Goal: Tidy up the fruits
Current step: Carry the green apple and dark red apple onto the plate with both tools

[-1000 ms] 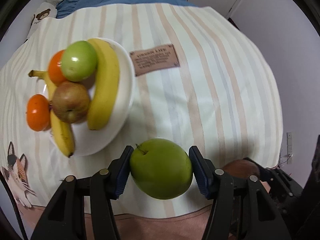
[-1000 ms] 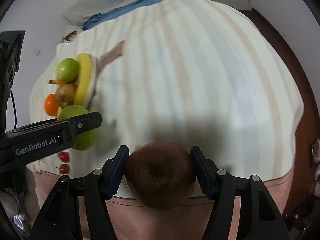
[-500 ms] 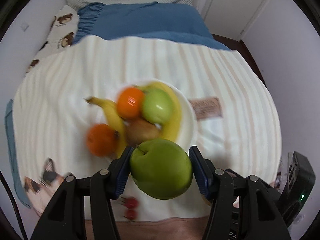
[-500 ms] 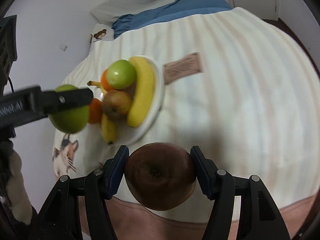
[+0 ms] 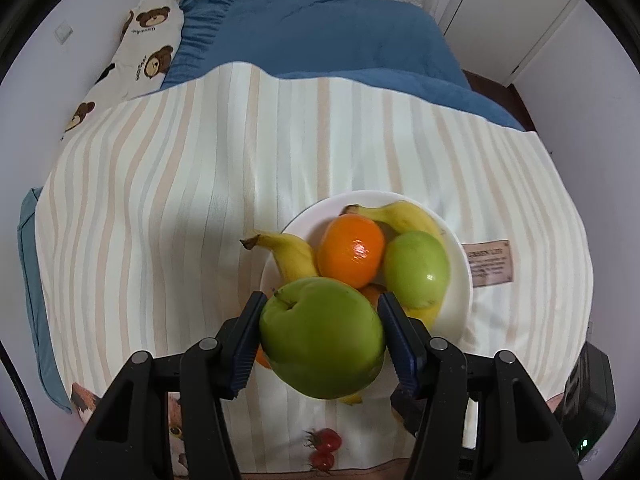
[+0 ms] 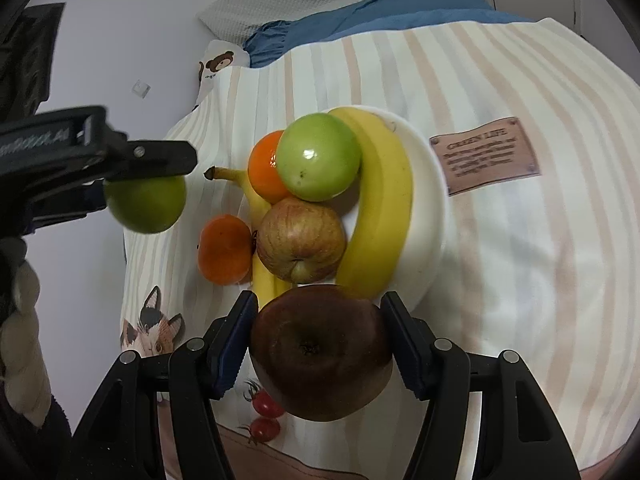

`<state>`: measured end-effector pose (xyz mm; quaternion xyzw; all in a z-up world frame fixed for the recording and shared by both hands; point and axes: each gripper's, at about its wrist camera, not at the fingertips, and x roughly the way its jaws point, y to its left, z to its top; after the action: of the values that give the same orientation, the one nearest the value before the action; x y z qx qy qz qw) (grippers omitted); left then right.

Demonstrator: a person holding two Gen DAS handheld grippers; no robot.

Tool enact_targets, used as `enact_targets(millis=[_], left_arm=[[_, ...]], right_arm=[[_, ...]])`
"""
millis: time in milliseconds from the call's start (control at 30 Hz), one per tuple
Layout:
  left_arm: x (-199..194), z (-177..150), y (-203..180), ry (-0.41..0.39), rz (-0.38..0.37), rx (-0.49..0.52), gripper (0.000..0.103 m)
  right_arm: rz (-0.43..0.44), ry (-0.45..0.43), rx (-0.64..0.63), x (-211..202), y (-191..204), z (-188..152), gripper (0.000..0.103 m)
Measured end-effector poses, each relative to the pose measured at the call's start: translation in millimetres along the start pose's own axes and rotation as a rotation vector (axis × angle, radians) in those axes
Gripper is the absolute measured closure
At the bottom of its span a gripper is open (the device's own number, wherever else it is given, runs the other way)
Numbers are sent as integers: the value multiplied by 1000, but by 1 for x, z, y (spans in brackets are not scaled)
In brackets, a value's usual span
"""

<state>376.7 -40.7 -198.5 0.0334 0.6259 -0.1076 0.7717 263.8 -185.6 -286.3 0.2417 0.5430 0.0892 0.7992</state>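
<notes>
My left gripper is shut on a large green apple and holds it above the near left side of a white plate. The plate carries an orange, a green apple and bananas. My right gripper is shut on a dark red apple, held above the plate's near edge. In the right wrist view the left gripper's green apple hangs left of the pile. A second orange lies off the plate on the cloth, beside a red-yellow apple.
The plate sits on a striped cloth with a brown label, over a bed with a blue blanket and a bear-print pillow. Cherry tomatoes, real or printed I cannot tell, show near the cloth's front edge.
Both grippers have swung towards the plate with their apples still held. The plate now sits just beyond each gripper. The left gripper has moved up over the plate's left side.
</notes>
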Motion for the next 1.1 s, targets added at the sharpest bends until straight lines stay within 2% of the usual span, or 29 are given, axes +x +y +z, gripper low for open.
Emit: enact_targets(millis=[467,1100], left_arm=[[37,12,-11,64,7,43,49],[58,9,-16,85,19,63,48]], right_arm=[[-30,21,17,25,-2,1,37],[-35,-5,49,33,3,0,36]])
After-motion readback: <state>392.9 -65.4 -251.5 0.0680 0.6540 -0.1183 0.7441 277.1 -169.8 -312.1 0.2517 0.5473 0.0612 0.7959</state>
